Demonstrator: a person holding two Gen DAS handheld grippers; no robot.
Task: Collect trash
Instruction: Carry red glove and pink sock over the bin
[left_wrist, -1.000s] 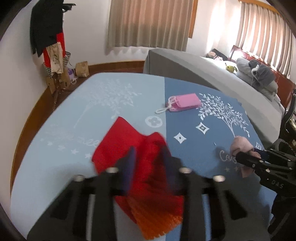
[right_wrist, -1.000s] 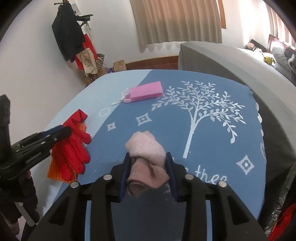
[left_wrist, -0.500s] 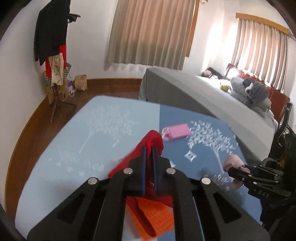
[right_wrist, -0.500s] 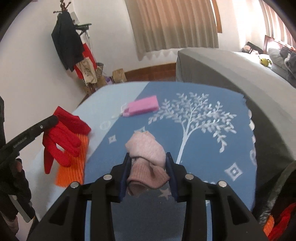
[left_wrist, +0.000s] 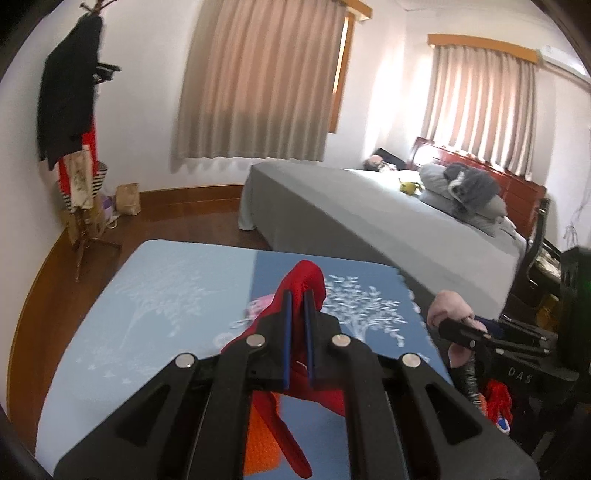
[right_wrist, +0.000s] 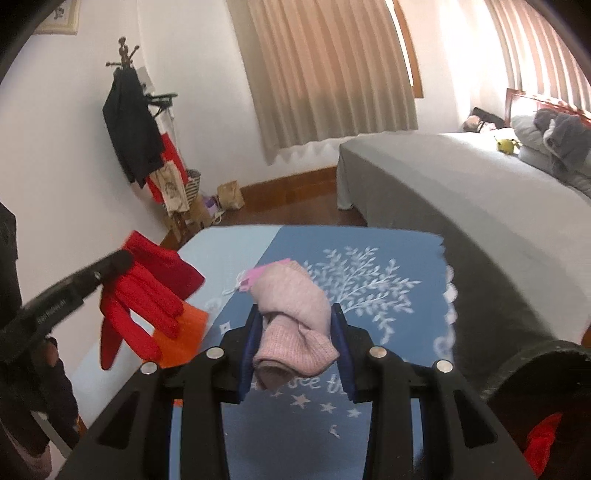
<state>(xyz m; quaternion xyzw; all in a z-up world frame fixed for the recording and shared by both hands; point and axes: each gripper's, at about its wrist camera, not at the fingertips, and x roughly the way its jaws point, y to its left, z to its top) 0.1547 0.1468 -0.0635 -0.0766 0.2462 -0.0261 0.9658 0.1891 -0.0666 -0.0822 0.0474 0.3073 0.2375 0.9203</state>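
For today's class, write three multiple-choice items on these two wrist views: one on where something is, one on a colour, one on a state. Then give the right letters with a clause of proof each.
1. Where is the red glove?
A. Flat on the table
B. Hanging from the left gripper, off the table
C. On the bed

2. What colour is the knitted piece in the right gripper?
A. Pale pink
B. Green
C. Black

3. How do the left gripper's jaws stand?
A. Wide open, holding nothing
B. Nearly together, pinching thin red fabric
C. Spread around a bottle

Key: 1 B, the right wrist view shows the glove dangling from the gripper tip with its fingers hanging free. 2 A, the pink knit sits between the blue pads. 3 B, the left wrist view shows only a narrow gap between the pads, with red cloth in it.
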